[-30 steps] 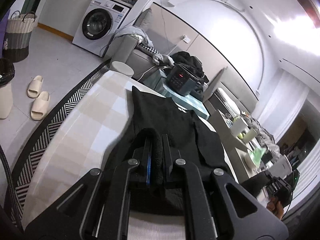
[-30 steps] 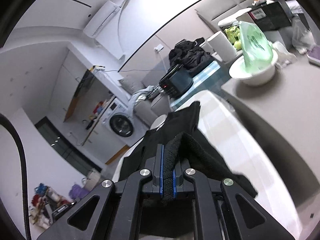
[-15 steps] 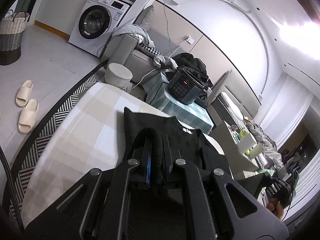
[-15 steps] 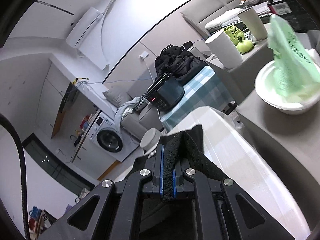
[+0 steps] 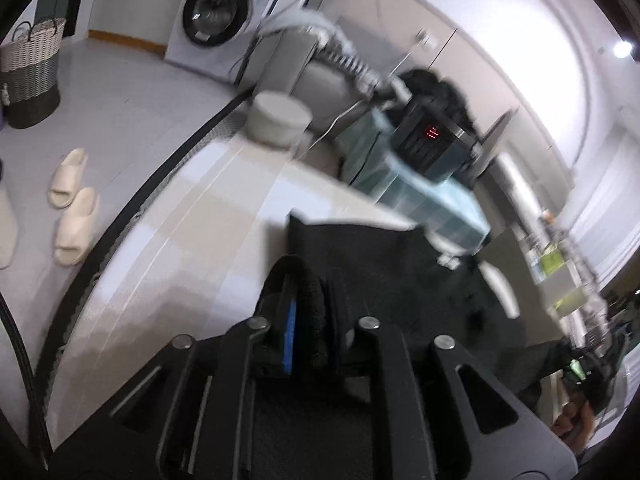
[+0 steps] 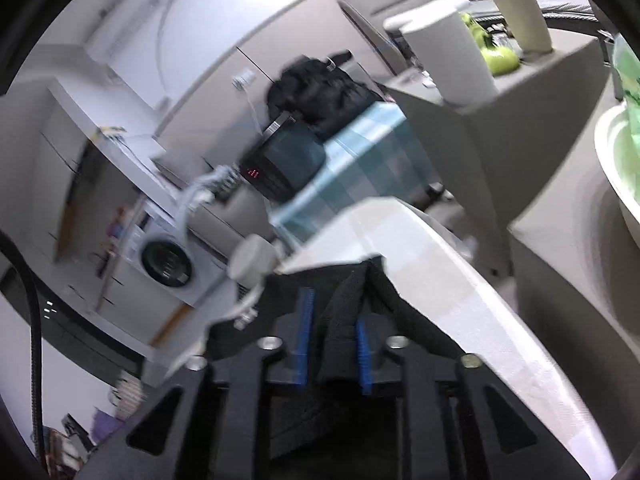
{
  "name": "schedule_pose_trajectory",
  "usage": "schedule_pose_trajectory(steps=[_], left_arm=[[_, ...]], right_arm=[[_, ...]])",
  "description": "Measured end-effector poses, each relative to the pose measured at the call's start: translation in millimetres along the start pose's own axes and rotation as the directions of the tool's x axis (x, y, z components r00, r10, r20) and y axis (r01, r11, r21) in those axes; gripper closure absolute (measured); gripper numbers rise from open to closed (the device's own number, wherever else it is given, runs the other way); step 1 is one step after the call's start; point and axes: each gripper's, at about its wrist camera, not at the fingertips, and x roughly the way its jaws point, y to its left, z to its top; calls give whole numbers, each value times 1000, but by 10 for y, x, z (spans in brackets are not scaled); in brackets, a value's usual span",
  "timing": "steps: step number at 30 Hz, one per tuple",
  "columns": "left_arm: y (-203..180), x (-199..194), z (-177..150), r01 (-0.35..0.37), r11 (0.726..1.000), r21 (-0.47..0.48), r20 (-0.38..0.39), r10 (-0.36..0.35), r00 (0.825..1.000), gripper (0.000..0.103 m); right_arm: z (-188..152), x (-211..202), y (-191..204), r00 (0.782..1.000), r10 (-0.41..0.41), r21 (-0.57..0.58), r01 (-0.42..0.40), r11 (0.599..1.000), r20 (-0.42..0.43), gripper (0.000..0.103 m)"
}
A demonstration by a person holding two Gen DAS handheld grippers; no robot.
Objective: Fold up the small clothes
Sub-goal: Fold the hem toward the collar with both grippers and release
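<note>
We see a black garment (image 5: 372, 264) lying on the pale checked table (image 5: 168, 240), its far edge reaching toward the table's far end, near the teal-covered stand. Our left gripper (image 5: 310, 312) has just been opening; a ridge of the black knit stands between its jaws, against the blue pad, though blur keeps us from telling whether the other pad touches it. Our right gripper (image 6: 332, 344) has also just been opening: its blue pads stand clearly apart, with a fold of the same garment (image 6: 348, 308) rising loose between them, resting against the right-hand pad. Beyond the table sits a washing machine (image 5: 216, 16).
</note>
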Motion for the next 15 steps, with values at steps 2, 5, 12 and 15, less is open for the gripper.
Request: schedule_pose_trajectory(steps=[2,5,12,15], left_arm=[[41,-21,-83,-32,999,-2,-6,32,999,74],[135,-221,-273,-43,999,-27,12,44,999,55],[415,-890,-992,-57,995,-87,-36,54,998,53],[540,-1022,-1361,-42,989,-145,-111,26,993,53]], right_arm=[[-98,-96,-65,1000,-8,-18,8,1000,-9,60],[-290,-322,-137,999,-13,-50,10,999,-44,60],[-990,-923,-506,987,-32,-45,25,999,-161,48],[-1232,-1041,-672,978,-25,2,26,1000,-207,48]])
